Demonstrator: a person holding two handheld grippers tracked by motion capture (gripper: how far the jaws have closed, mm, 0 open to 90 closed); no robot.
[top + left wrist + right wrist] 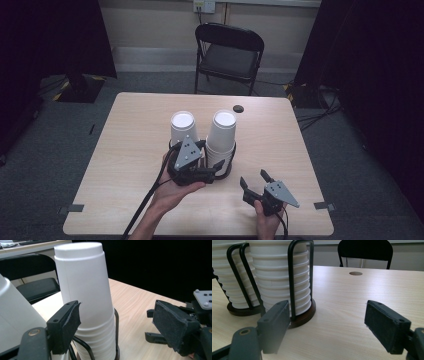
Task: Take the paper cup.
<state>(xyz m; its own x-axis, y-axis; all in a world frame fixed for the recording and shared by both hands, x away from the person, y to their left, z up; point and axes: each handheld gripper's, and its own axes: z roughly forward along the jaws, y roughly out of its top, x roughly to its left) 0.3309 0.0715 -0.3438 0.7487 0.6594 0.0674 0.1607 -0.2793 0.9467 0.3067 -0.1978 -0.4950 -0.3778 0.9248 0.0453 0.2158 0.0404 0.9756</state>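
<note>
The left gripper [212,169], jaws apart with nothing clamped, sits against the right-hand stack of paper cups [221,137] in its wire holder [231,162] mid-table, beside a second stack [183,129]. The right gripper [253,180] rests open nearby. A careless nudge could tip the tall stack over.

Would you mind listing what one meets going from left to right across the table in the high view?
Left cup stack → left gripper → right cup stack → right gripper, all on the table.
</note>
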